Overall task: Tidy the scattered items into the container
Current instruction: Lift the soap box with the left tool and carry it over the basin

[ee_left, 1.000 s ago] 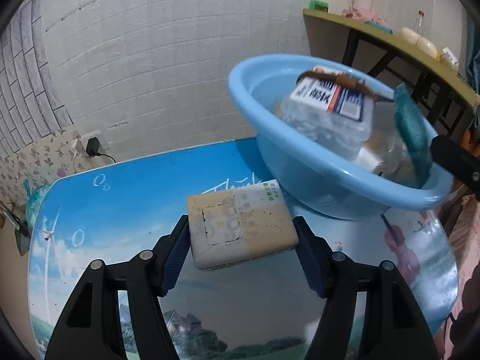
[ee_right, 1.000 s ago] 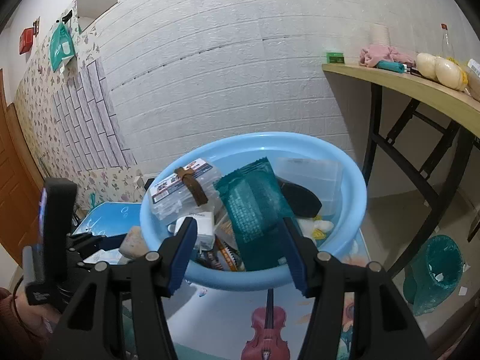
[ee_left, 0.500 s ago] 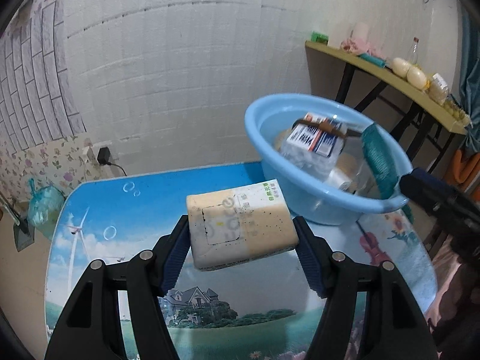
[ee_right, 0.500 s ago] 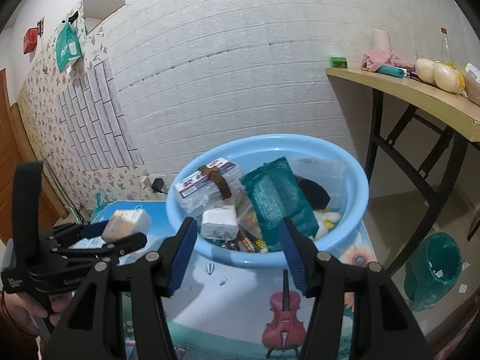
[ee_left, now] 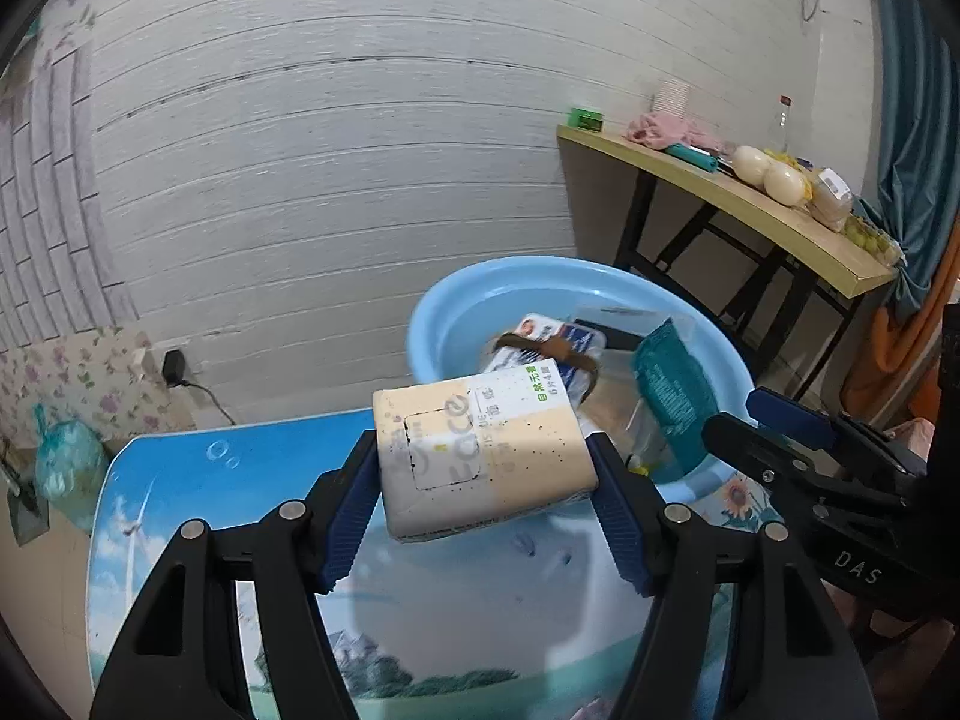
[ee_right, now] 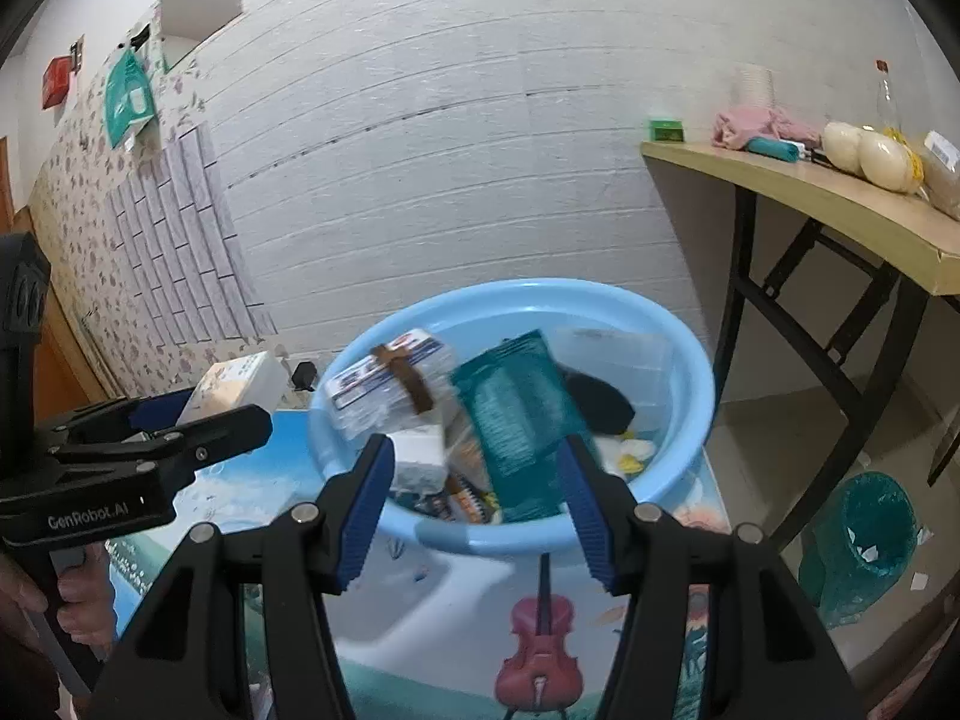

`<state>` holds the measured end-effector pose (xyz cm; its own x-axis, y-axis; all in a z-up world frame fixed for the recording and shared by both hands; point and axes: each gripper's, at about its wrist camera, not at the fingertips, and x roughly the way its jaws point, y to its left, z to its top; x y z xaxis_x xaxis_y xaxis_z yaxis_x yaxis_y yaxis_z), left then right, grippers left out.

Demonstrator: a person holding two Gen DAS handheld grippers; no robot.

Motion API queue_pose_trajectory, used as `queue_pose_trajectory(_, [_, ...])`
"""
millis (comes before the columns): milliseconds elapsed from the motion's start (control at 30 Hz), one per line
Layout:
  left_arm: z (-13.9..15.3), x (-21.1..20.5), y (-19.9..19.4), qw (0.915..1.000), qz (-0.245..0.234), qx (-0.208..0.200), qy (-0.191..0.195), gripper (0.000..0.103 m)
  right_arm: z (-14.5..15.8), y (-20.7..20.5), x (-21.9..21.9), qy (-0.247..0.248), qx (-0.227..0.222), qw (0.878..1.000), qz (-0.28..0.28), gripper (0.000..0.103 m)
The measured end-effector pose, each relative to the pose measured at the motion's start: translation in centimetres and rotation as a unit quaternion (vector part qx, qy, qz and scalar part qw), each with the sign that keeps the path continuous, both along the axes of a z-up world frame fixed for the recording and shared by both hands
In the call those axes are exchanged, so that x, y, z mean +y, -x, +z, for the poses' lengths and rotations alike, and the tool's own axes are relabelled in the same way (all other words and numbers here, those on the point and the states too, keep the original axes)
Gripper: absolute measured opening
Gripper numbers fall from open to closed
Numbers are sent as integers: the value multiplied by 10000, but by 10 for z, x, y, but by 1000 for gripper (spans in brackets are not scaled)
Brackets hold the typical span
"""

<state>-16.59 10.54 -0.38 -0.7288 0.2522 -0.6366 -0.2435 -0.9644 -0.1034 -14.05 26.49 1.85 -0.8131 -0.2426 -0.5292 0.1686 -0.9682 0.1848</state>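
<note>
The left gripper [ee_left: 486,474] is clamped across the long axis of a beige tissue pack [ee_left: 480,456], held clear above the table [ee_left: 180,474]. The blue basin [ee_left: 456,312] lies just beyond and to the right, already crowded. The right gripper [ee_right: 477,498] hangs part-open and empty at the basin's near rim.

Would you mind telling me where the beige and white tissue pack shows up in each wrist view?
Left wrist: beige and white tissue pack at centre, clamped in the left gripper.
Right wrist: far left, mid-height, held clear of the table.
Shared landmark: round light-blue plastic basin.
</note>
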Motion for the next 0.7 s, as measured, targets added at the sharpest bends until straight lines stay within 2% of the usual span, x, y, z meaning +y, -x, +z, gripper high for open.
queue_pose_trajectory(700, [-12, 62, 53, 9985, -513, -59, 154, 68, -21, 45, 40, -3, -94, 9994, -343, 56])
